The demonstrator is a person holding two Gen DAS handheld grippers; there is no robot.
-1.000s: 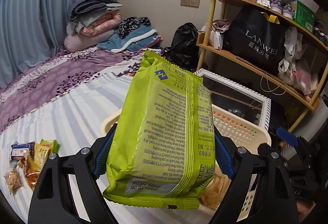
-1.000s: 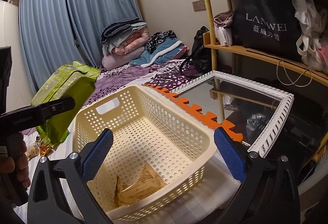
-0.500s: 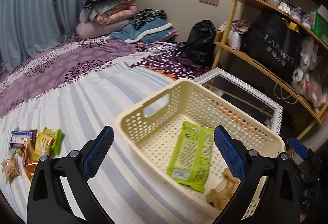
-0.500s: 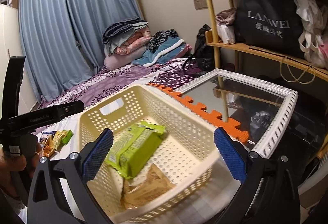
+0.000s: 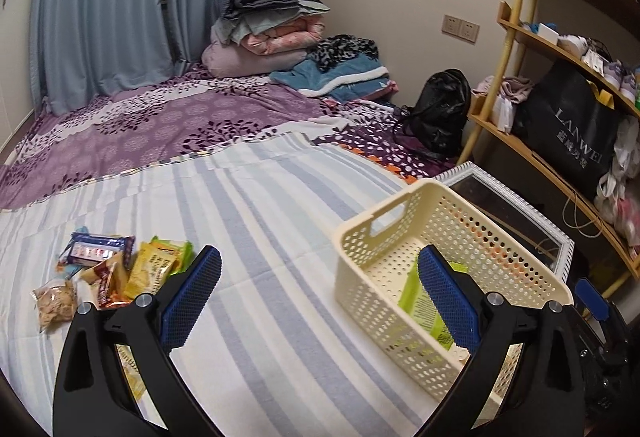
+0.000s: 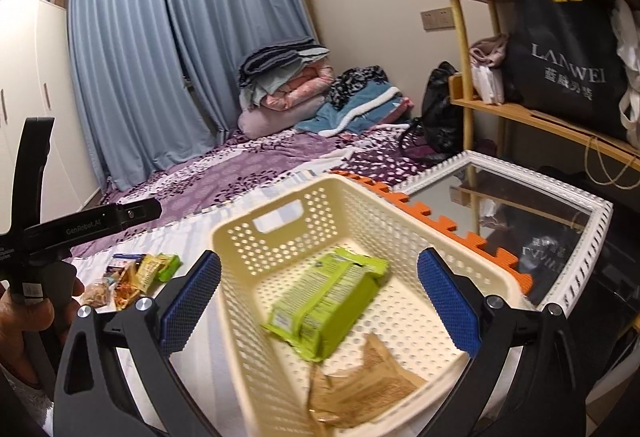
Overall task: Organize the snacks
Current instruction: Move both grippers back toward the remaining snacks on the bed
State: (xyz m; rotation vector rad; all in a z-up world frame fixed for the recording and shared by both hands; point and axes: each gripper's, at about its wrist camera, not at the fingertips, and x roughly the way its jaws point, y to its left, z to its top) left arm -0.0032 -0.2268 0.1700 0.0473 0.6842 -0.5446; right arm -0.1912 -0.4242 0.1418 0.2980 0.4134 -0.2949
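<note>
A cream perforated basket (image 5: 404,206) stands on the striped sheet; it also shows in the right wrist view (image 6: 280,197). A green snack pack (image 6: 326,303) lies inside it, beside a tan packet (image 6: 360,385); the green pack also shows in the left wrist view (image 5: 420,301). A pile of several snack packets (image 5: 108,273) lies on the sheet to the left, seen too in the right wrist view (image 6: 136,275). My left gripper (image 5: 318,301) is open and empty, left of the basket. My right gripper (image 6: 318,301) is open and empty, over the basket's near side.
A white-framed mirror (image 6: 520,209) lies right of the basket, with orange foam edging (image 6: 436,221). A wooden shelf with bags and shoes (image 5: 560,109) stands at the right. Folded bedding (image 5: 272,29) and a black backpack (image 5: 440,109) sit at the back wall.
My left gripper opened and let the green snack pack drop into the basket, then swung back left toward the snack pile. The right gripper stayed open over the basket.
</note>
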